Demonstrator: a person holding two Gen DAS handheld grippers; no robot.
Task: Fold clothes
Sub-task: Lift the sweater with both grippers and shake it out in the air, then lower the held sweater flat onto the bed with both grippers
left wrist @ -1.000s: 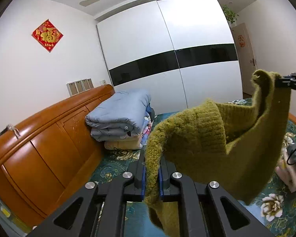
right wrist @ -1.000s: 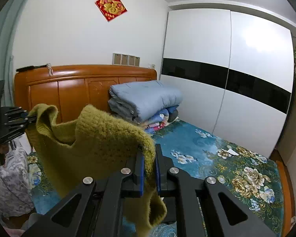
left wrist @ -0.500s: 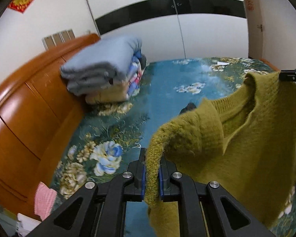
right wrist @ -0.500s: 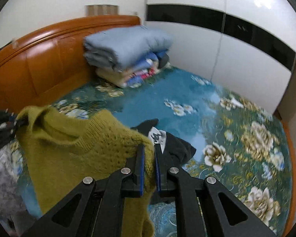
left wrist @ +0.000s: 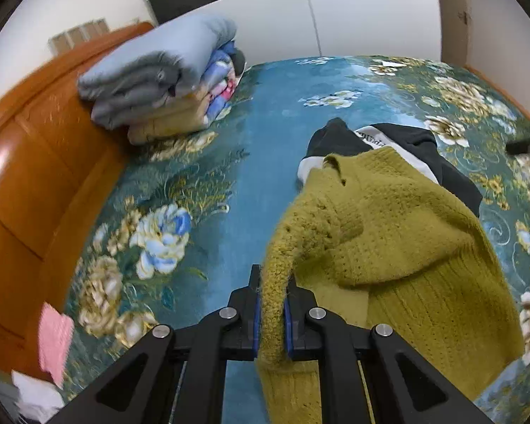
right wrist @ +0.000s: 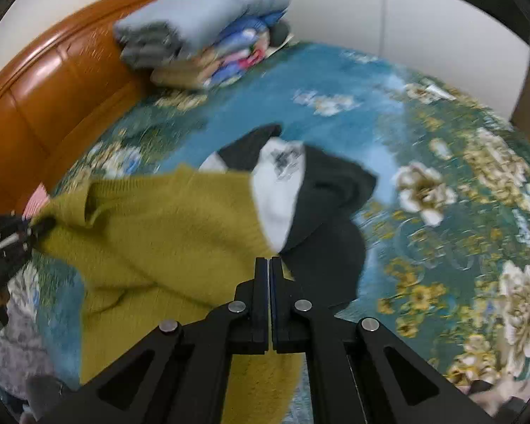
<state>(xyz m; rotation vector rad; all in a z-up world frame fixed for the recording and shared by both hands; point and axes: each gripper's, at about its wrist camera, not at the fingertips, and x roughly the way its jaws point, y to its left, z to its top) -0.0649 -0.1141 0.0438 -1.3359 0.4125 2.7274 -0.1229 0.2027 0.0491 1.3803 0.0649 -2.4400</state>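
Sweater (left wrist: 406, 219) pinched in left tool (left wrist: 271, 304), right tool (right wrist: 268, 282) pressed together with nothing between, over black-white garment (right wrist: 321, 212) on bed (left wrist: 265, 113).

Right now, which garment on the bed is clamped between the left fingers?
The olive knit sweater; the black-and-white garment lies free beneath its far edge.

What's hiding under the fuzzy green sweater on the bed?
A black and white garment pokes out from under the green sweater, lying on the flowery bedspread. How far it reaches underneath is covered. The left gripper pinches the sweater's edge.
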